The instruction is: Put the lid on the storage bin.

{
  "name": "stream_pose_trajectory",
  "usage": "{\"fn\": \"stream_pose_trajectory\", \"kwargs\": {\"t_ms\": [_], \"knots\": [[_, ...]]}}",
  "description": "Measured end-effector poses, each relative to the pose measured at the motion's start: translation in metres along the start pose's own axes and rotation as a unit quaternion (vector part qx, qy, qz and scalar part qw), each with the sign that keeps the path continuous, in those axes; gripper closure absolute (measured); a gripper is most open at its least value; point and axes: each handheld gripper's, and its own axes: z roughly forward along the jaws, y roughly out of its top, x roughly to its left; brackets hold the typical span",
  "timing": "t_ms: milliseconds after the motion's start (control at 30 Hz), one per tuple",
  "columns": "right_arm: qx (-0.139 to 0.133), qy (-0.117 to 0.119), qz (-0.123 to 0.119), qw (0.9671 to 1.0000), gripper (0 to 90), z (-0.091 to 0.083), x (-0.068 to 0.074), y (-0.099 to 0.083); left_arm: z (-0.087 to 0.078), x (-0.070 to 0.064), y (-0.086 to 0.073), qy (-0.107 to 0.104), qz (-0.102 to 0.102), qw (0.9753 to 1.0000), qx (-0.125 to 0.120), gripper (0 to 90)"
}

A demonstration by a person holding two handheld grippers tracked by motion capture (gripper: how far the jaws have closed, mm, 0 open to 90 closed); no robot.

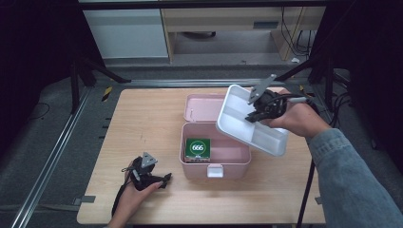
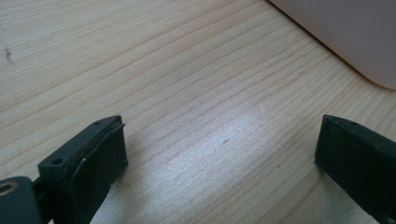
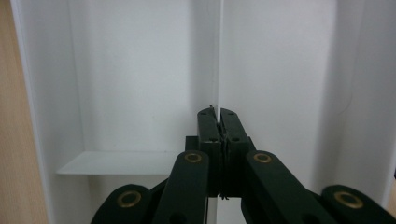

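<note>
A pink storage box [image 1: 215, 159] stands open at the table's middle, its lid [image 1: 202, 108] leaning back. Inside at the left lies a green pack marked 666 [image 1: 197, 148]. A white divided tray [image 1: 251, 119] hangs tilted above the box's right side. My right gripper [image 1: 253, 117] is shut on the tray's thin middle divider [image 3: 219, 60], seen up close in the right gripper view with the right gripper [image 3: 218, 114] clamped on it. My left gripper [image 1: 166, 179] rests on the table at the front left, open, with bare wood between its jaws [image 2: 219, 140].
The wooden table [image 1: 142, 118] has free room to the left and in front of the box. A corner of the pink box [image 2: 345, 32] shows at the top right of the left gripper view. Dark stands and a metal rail flank the table.
</note>
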Motion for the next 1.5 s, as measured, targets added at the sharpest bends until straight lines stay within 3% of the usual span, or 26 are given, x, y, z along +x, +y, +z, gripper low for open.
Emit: {"fn": "stream_pose_trajectory", "kwargs": {"t_ms": [300,633,867,1200,1500], "knots": [[0.004,0.027,-0.043,0.9987,89.9,0.027,0.011,0.041,0.0,0.0,0.0,-0.001,0.0,1.0,0.001,1.3],[0.011,0.043,-0.07,0.9966,89.9,0.044,0.022,0.067,0.0,0.0,0.0,-0.001,0.0,1.0,0.001,1.3],[0.025,0.055,-0.082,0.9948,89.9,0.057,0.028,0.073,0.0,0.0,0.0,-0.001,0.0,1.0,0.001,1.3],[0.026,0.074,-0.087,0.9931,89.9,0.071,0.036,0.072,0.0,0.0,0.0,-0.001,-0.001,1.0,0.001,1.3],[0.049,0.085,-0.102,0.9899,89.8,0.086,0.045,0.075,0.0,0.0,0.0,0.0,-0.001,1.0,0.0,1.3]]}}
